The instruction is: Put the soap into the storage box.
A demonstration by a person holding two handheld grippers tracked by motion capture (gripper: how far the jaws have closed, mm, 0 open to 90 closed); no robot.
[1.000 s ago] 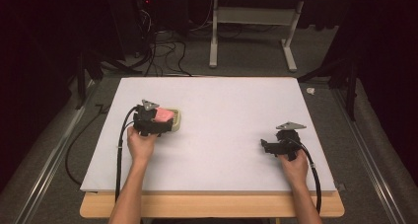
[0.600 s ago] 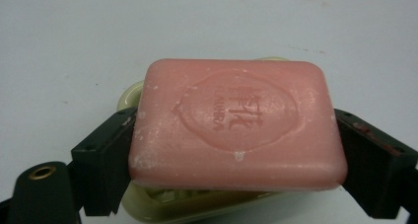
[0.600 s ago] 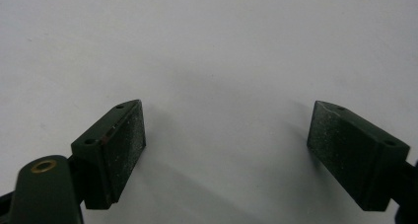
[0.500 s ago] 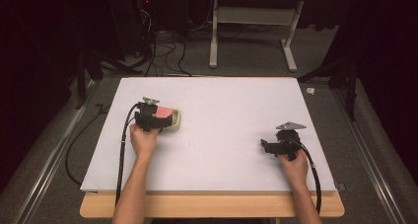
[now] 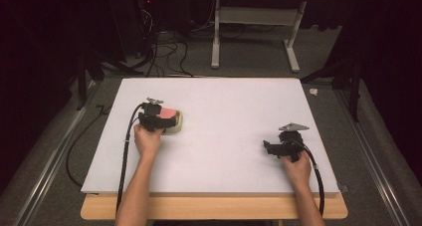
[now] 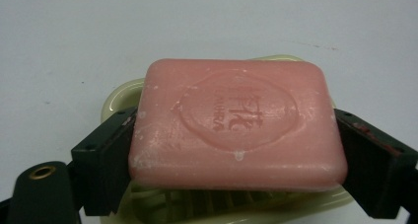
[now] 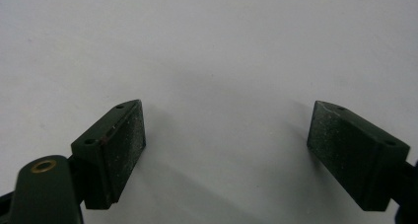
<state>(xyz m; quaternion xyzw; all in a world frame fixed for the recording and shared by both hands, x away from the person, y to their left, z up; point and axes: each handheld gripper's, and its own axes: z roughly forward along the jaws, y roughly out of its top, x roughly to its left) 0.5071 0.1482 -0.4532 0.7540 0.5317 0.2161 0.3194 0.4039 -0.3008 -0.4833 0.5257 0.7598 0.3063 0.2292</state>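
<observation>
The pink rectangular bar of soap (image 6: 236, 128) lies over the pale green plastic soap dish (image 6: 118, 98), near the left edge of the white tabletop (image 5: 224, 111). The left tongs (image 6: 236, 155) grip its two short ends, so its long axis spans the jaws. The right tongs (image 7: 229, 150) are wide and empty, well apart near the right edge.

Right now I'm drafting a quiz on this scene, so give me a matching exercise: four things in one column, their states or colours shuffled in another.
1. rectangular pink soap bar
2. pale cream plastic soap dish
3. left gripper
4. right gripper

a. open over bare white table
b. shut on the bar
c. cream, underneath the bar
d. pink, stamped on top

Pairs: 1-d, 2-c, 3-b, 4-a
</observation>
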